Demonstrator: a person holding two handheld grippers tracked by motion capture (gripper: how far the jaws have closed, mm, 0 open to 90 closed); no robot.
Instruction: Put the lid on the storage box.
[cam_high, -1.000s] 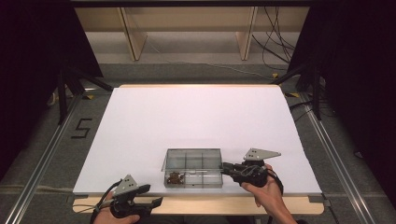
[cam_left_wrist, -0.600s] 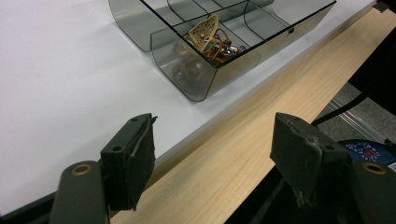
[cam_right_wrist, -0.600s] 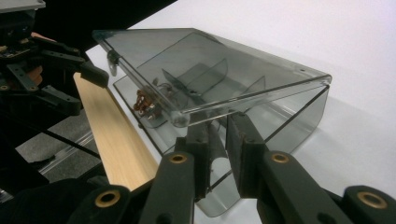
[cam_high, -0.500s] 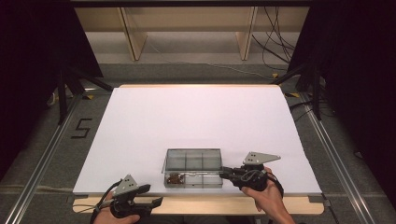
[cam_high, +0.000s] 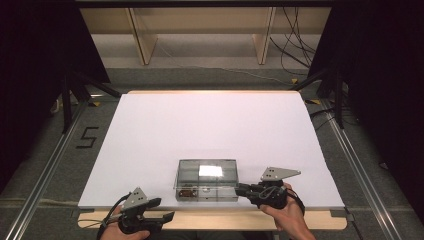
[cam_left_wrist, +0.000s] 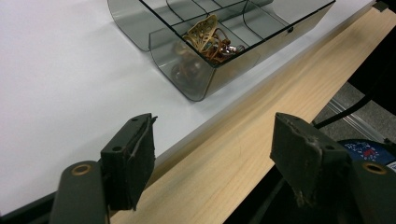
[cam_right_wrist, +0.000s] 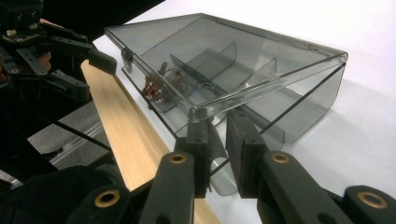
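On the near edge of a single white tabletop (cam_high: 210, 125), one smoky clear plastic organizer box (cam_high: 207, 180) sits with its long axis running left to right along the wooden front strip, its hinged lid (cam_right_wrist: 224, 56) partly raised. The box is split by dividers into several compartments; the exact count cannot be told. One small tangle of gold-coloured jewellery (cam_left_wrist: 208, 38) lies in the near-left compartment. Two tools work the scene. The right hand-held gripper (cam_high: 243, 189) points left at the box's right end, its jaws drawn nearly together on the front corner of the lid, which it pinches at the rim. The left hand-held gripper (cam_high: 167, 216) hovers over the wooden strip just left of the box, pointing right, jaws spread wide with nothing between them and touching nothing.
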